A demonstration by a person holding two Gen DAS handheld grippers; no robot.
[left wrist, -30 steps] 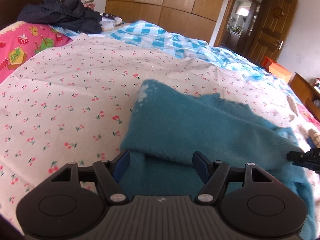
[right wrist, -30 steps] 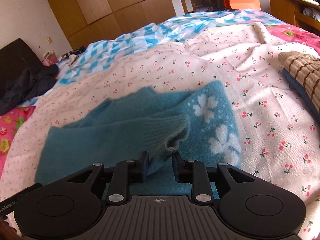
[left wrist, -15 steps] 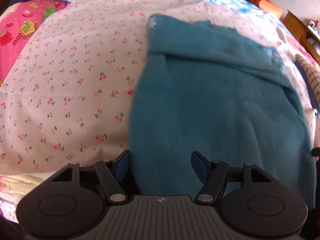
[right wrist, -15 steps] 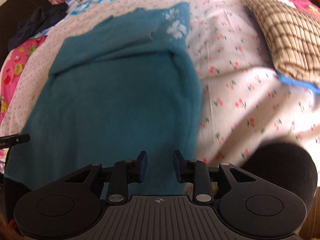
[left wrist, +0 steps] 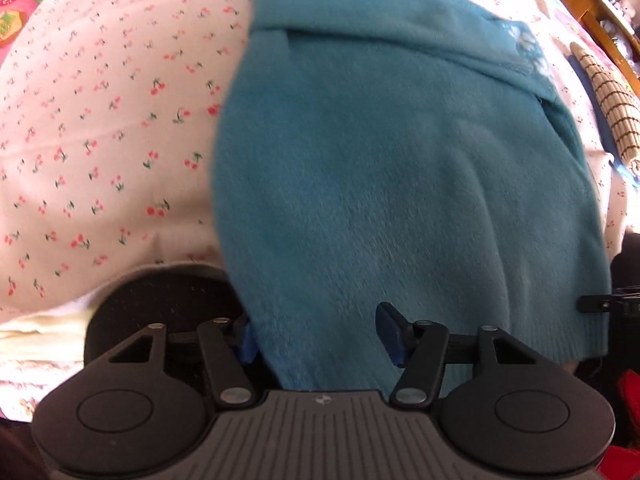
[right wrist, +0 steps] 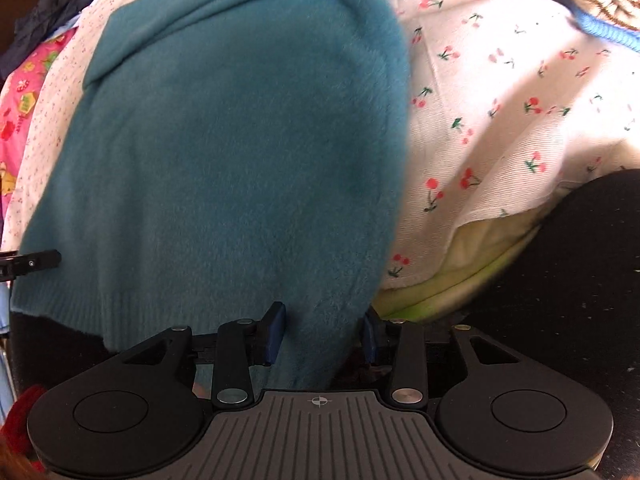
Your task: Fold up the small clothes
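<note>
A teal knitted sweater lies flat on the cherry-print sheet, with its sleeves folded across the far end. My left gripper points steeply down at the sweater's near left hem corner. Its jaws are closing with the fabric edge between them, and the pads are not pressing on it. My right gripper straddles the sweater at its near right hem corner. Its jaws are opening, with fabric between them but not pinched. Each view shows the other gripper's black tip at the hem's far side.
A brown checked folded cloth lies right of the sweater. Dark clothes and pink cartoon bedding are at the far left. The bed's near edge shows a yellow-green layer. A dark rounded shape sits just before that edge.
Both grippers tipped down and drew back from the far end to the near hem. The right one let go of the sleeve cuff, which now lies folded. Left jaws narrowed, right jaws widened.
</note>
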